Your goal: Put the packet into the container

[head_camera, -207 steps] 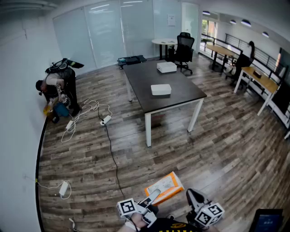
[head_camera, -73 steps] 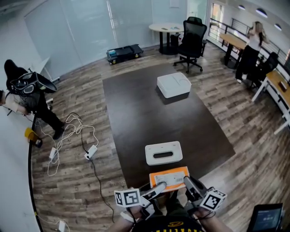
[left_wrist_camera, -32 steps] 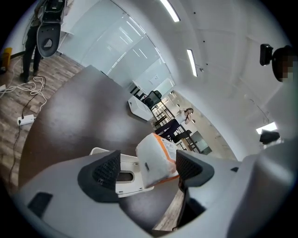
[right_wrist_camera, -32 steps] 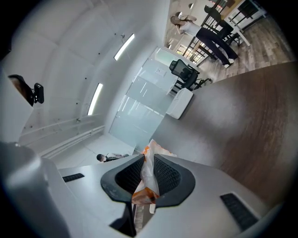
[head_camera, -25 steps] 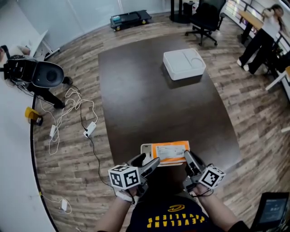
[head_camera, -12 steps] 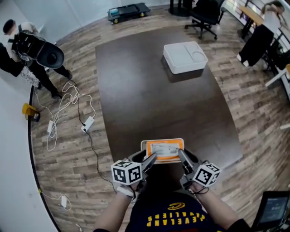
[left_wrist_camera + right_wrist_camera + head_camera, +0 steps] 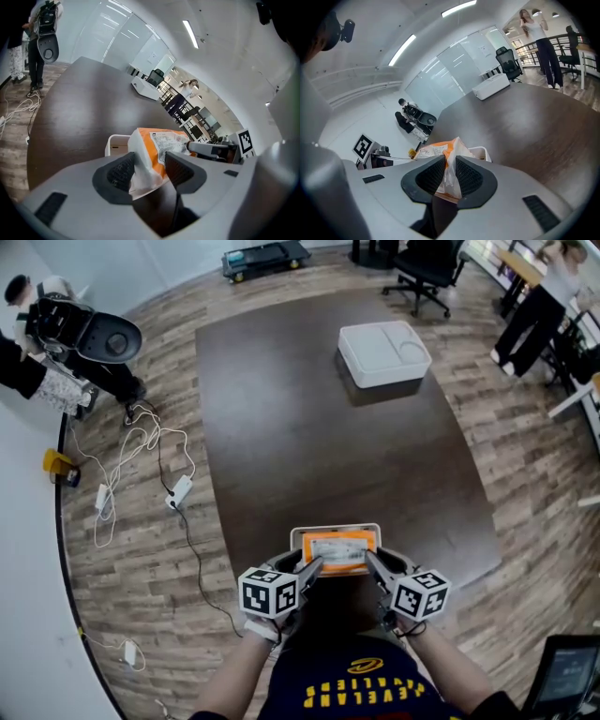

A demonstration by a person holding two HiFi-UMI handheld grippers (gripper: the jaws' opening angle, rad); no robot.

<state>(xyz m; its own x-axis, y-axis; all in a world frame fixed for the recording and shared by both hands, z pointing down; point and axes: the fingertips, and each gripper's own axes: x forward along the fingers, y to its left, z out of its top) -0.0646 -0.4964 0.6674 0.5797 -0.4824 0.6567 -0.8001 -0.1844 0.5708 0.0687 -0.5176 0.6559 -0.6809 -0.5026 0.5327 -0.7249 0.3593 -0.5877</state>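
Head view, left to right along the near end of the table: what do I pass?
Power strip on the floor → left gripper → packet → right gripper. The left jaws have just been closing with the packet's corner between them; the right grips its other end.

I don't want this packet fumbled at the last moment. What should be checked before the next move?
1. Packet above the container: ok, it covers the opening in the head view.
2. Right hand-held gripper grip: ok, its jaws are shut on the packet's edge.
3. Left hand-held gripper grip: ok, its jaws have just been closing and the packet's end fills the gap between the pads.
4. Container resting on the table: ok, near its close edge.
5. Packet fits inside the rim: cannot tell, it hides most of the opening.
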